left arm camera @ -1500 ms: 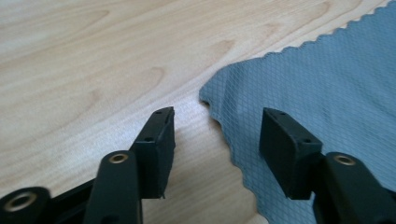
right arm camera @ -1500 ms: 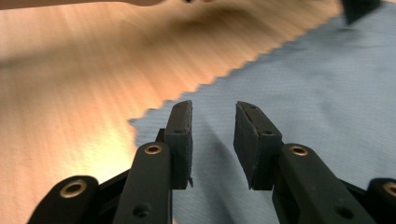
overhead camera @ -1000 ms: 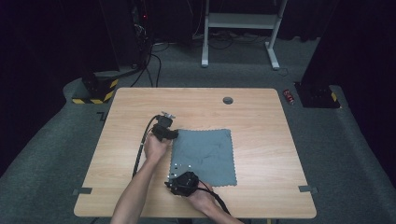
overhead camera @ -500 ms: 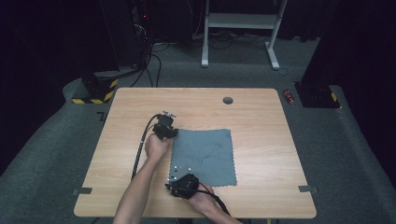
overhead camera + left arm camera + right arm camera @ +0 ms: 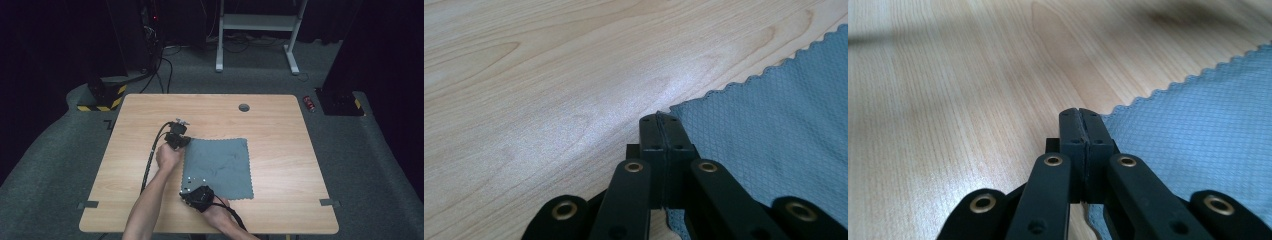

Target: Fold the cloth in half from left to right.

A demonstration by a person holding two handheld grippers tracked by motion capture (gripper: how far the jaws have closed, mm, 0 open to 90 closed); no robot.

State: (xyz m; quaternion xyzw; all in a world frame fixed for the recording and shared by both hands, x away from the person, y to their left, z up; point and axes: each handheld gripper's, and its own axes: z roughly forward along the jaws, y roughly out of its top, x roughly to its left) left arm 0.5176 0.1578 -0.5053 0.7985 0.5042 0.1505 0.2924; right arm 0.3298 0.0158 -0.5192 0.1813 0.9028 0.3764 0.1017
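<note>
A grey-blue cloth with a zigzag edge lies flat on the wooden table. My left gripper sits at the cloth's far left corner. In the left gripper view its jaws have just closed and the gripper pinches that corner of the cloth. My right gripper is at the near left corner. In the right gripper view its jaws have also just closed, and the gripper stands shut with the cloth edge caught between the jaws.
A round cable hole is in the table's far side. On the floor past the table lie a red can, a yellow-black striped block and a white desk frame. Bare wood surrounds the cloth.
</note>
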